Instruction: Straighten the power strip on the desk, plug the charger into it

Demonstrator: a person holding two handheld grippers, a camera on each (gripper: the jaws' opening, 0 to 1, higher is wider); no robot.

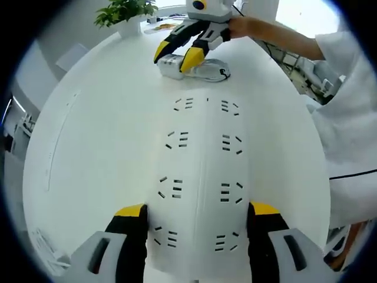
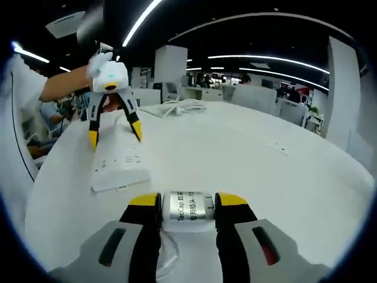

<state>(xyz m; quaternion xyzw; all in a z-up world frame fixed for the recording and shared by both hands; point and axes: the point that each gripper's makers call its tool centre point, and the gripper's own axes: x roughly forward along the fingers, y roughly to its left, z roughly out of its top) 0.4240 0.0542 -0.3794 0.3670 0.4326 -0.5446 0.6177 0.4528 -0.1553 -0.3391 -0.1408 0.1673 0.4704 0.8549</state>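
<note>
Left claw [image 1: 195, 221] spread wide, one jaw each side of the near end of the power strip [image 1: 200, 177], looks ready to clamp it. Right claw [image 2: 187, 215] closing on the charger [image 2: 187, 212], jaws against both short sides; can't tell for sure if already lifted off the worktop [image 2: 265, 171] or just resting.

Tips for this bit, imo:
- Squeeze the left claw fully on the strip before anything else, then hold it flat so it won't skate on that slick white top.
- Square the strip up first. Easier aiming afterwards.
- Keep the charger pinched across the body, not near the cable [image 2: 168, 259] curling under the right claw.
- Can't see the prongs, so check which way they face before going down.
- Aim for a socket well ahead of the left claw, away from its jaws.

Further out beyond the strip: coiled cord [image 2: 182, 107], plant [image 1: 123, 15].
</note>
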